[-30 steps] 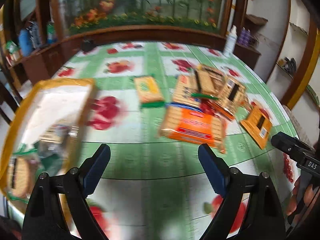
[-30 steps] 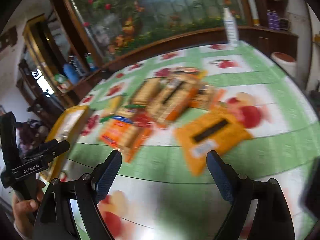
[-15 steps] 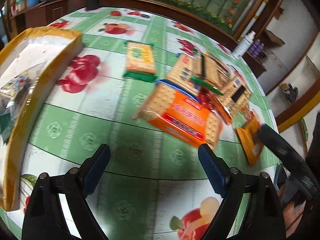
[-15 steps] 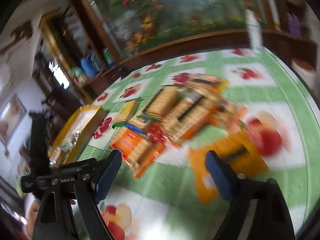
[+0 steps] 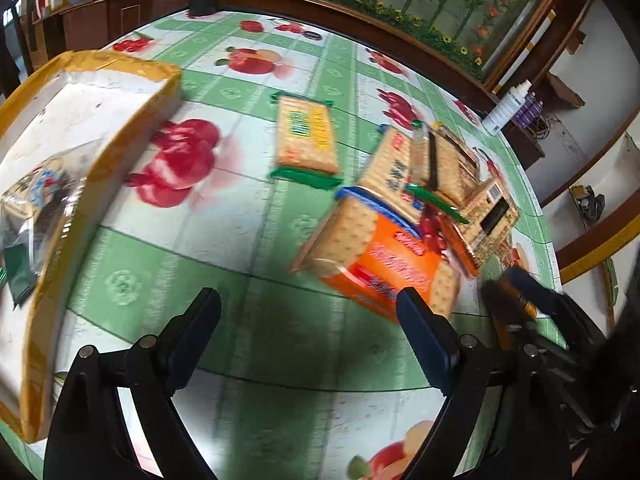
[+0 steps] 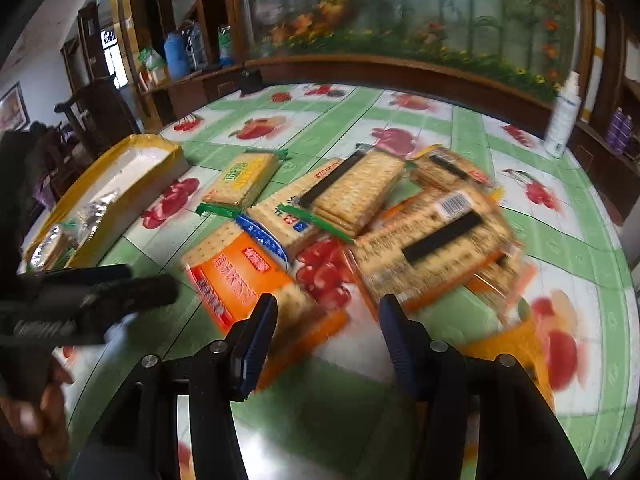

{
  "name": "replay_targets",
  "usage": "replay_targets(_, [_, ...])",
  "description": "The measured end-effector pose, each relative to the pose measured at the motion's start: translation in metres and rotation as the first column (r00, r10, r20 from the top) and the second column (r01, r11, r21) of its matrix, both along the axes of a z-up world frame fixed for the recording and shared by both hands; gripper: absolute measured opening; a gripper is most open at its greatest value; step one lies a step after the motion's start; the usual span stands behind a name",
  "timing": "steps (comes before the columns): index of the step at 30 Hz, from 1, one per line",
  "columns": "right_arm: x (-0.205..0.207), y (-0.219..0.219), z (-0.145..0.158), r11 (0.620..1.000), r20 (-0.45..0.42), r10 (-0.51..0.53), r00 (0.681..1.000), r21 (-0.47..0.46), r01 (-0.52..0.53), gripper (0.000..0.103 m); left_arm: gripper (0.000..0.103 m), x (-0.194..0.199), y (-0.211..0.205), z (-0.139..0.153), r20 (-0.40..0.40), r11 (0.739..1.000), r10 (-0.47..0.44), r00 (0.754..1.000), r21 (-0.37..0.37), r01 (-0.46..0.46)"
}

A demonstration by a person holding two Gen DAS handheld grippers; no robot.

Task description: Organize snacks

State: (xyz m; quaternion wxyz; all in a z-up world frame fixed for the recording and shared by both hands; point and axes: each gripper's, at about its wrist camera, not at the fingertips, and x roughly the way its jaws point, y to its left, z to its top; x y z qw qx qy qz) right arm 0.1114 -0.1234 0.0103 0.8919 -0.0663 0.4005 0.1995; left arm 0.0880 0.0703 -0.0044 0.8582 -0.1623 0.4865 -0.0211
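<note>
box (image 5: pixel 132 128) seen at tabletop's left edge, wrapped packs (image 5: pixel 36 200) inside | cracker packs (image 6: pixel 352 196) piled mid-tabletop | left gripper (image 5: pixel 308 336) spread wide, empty | right gripper (image 6: pixel 326 328) narrower, empty

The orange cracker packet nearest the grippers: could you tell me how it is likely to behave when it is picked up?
The orange cracker packet probably stays fairly stiff, since square crackers fill it. Its glossy wrapper looks slippery. The crackers seem fragile, so a hard pinch may crack them.
</note>
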Motion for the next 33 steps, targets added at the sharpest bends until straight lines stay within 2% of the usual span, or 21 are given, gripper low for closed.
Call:
replay_targets(1, [-0.004, -0.011, 0.004, 0.999, 0.017, -0.041, 0.999, 0.004, 0.041, 0.062, 0.090, 0.002, -0.004, 0.001, 0.000, 1.000, 0.003, 1.000, 0.000, -0.003])
replay_targets(2, [-0.009, -0.031, 0.009, 0.994, 0.045, -0.113, 0.993, 0.006, 0.113, 0.076, 0.090, 0.002, -0.008, 0.001, 0.003, 1.000, 0.018, 1.000, -0.001, -0.018])
replay_targets(4, [-0.017, -0.058, 0.015, 0.974, 0.091, -0.223, 0.970, -0.008, 0.225, 0.087, 0.090, 0.000, -0.014, 0.003, 0.022, 0.999, 0.049, 0.999, -0.003, -0.049])
replay_targets(6, [-0.023, -0.078, 0.015, 0.956, 0.072, -0.294, 0.953, 0.002, 0.294, 0.088, 0.090, -0.001, -0.021, 0.003, 0.043, 0.999, 0.042, 0.998, 0.010, -0.042])
replay_targets(9, [-0.027, -0.095, 0.005, 0.951, -0.012, -0.302, 0.953, 0.061, 0.302, 0.089, 0.090, 0.004, -0.026, 0.006, 0.063, 0.997, 0.026, 0.998, 0.065, -0.030])
replay_targets(11, [-0.029, -0.097, -0.003, 0.948, -0.020, -0.315, 0.949, 0.032, 0.315, 0.089, 0.090, 0.013, -0.028, 0.007, 0.079, 0.995, -0.005, 0.997, 0.102, -0.003])
replay_targets(13, [-0.024, -0.098, -0.008, 0.946, -0.037, -0.323, 0.946, 0.024, 0.324, 0.089, 0.090, 0.026, -0.033, 0.002, 0.047, 0.989, -0.059, 0.997, 0.141, 0.052])
replay_targets(15, [-0.019, -0.099, -0.012, 0.948, -0.055, -0.313, 0.948, 0.037, 0.315, 0.089, 0.090, 0.033, -0.037, -0.004, 0.023, 0.985, -0.117, 0.993, 0.131, 0.113])
replay_targets(18, [-0.013, -0.102, -0.016, 0.952, -0.084, -0.298, 0.951, 0.053, 0.303, 0.093, 0.090, 0.036, -0.045, -0.004, 0.041, 0.971, -0.173, 0.984, 0.174, 0.163])
replay_targets(21, [-0.007, -0.107, -0.022, 0.942, -0.136, -0.312, 0.940, 0.088, 0.325, 0.095, 0.090, 0.036, -0.052, -0.003, 0.040, 0.956, -0.240, 0.970, 0.184, 0.229])
replay_targets(23, [-0.005, -0.107, -0.025, 0.940, -0.156, -0.307, 0.939, 0.103, 0.325, 0.096, 0.090, 0.035, -0.057, -0.003, 0.042, 0.945, -0.292, 0.956, 0.165, 0.281])
replay_targets(26, [-0.005, -0.103, -0.025, 0.943, -0.152, -0.307, 0.940, 0.090, 0.322, 0.099, 0.091, 0.033, -0.064, -0.003, 0.035, 0.926, -0.336, 0.941, 0.194, 0.324])
replay_targets(29, [-0.003, -0.099, -0.025, 0.944, -0.154, -0.305, 0.940, 0.078, 0.319, 0.102, 0.091, 0.026, -0.076, -0.003, 0.021, 0.897, -0.417, 0.909, 0.171, 0.407])
replay_targets(31, [-0.002, -0.093, -0.027, 0.952, -0.146, -0.294, 0.944, 0.043, 0.303, 0.102, 0.093, 0.014, -0.085, -0.004, -0.007, 0.853, -0.495, 0.869, 0.186, 0.488])
replay_targets(32, [-0.003, -0.090, -0.028, 0.957, -0.140, -0.283, 0.949, 0.024, 0.289, 0.102, 0.093, 0.011, -0.086, -0.003, -0.017, 0.843, -0.514, 0.858, 0.179, 0.508])
replay_targets(33, [-0.003, -0.089, -0.028, 0.960, -0.138, -0.276, 0.951, 0.016, 0.281, 0.102, 0.093, 0.004, -0.089, -0.001, -0.022, 0.813, -0.563, 0.826, 0.160, 0.559])
